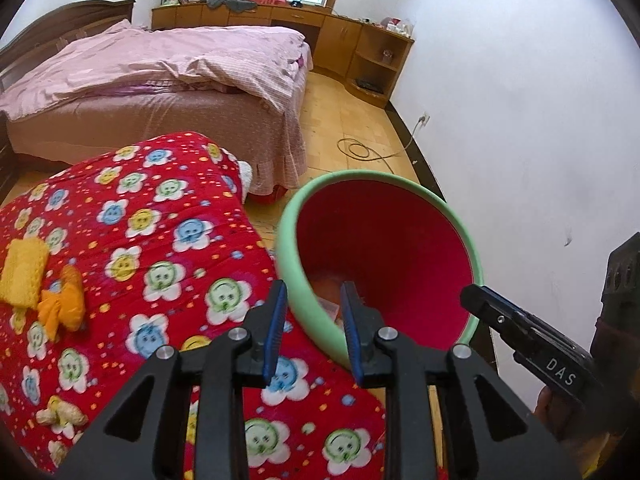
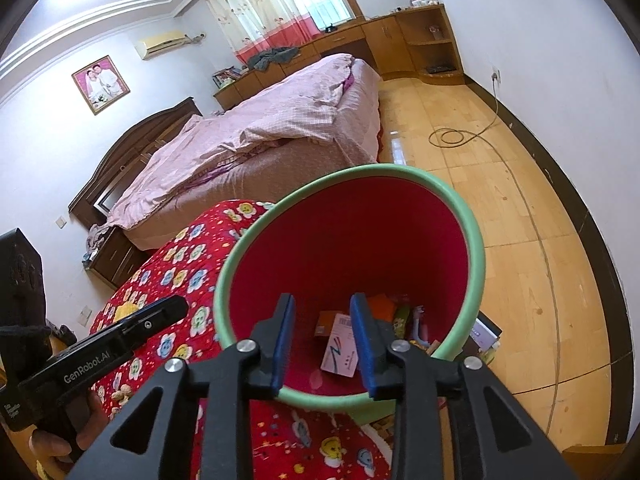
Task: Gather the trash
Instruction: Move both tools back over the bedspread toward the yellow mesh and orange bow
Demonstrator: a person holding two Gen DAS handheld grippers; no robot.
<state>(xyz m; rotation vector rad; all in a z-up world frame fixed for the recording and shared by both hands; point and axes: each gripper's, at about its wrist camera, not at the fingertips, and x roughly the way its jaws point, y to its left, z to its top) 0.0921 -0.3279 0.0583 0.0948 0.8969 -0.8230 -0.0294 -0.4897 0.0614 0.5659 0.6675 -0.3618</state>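
Trash [image 2: 340, 350] inside bin [image 2: 476, 248] clear only right view.

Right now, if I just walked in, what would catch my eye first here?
Probably the red bin with a green rim, standing on the floor beside the bright red flowered blanket, with paper scraps lying in its bottom. The right gripper hangs open over its mouth, holding nothing. Behind it all, a big bed with a pink cover fills the room.

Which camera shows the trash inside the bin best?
The right wrist view: it looks straight down into the bin, showing the trash on its floor. The left wrist view catches only blurred scraps past the rim.
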